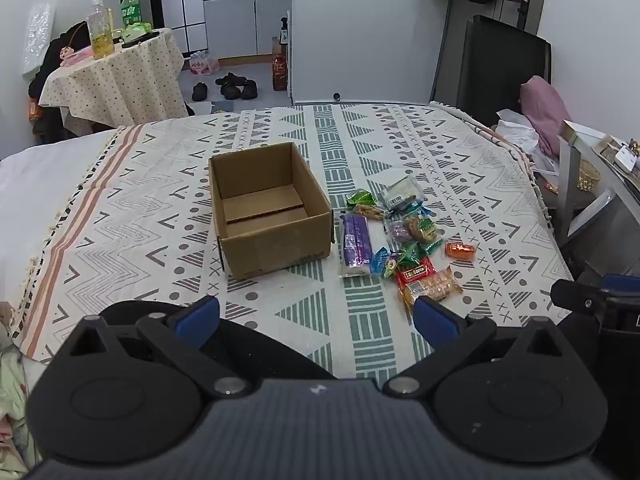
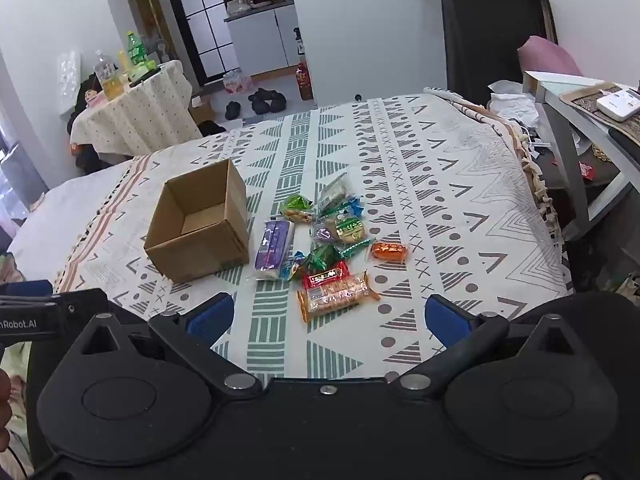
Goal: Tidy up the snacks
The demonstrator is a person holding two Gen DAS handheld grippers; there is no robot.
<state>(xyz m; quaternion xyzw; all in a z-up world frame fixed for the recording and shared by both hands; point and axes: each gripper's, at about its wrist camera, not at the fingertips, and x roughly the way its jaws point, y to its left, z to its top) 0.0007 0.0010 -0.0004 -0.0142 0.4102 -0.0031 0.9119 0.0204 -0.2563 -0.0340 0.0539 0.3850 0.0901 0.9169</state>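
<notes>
An empty cardboard box [image 1: 276,236] [image 2: 208,252] stands open-topped on a patterned bedspread [image 1: 400,152] [image 2: 420,168]. Right of it lies a heap of several wrapped snacks: a purple-and-white pack [image 1: 355,246] [image 2: 273,250], a clear pack of biscuits [image 1: 430,290] [image 2: 336,295], a red pack [image 1: 414,271] [image 2: 325,276], an orange sweet [image 1: 461,251] [image 2: 389,251] and green wrappers [image 1: 360,199] [image 2: 296,202]. My left gripper [image 1: 316,322] hovers open near the front edge, short of the box and snacks. My right gripper [image 2: 328,316] is open too, just short of the biscuit pack. Neither holds anything.
A small round table [image 1: 116,76] [image 2: 140,108] with bottles stands at the back left. Shoes [image 1: 232,86] lie on the floor beyond the bed. A black chair [image 1: 500,68] and a desk [image 2: 580,96] with clutter flank the right side.
</notes>
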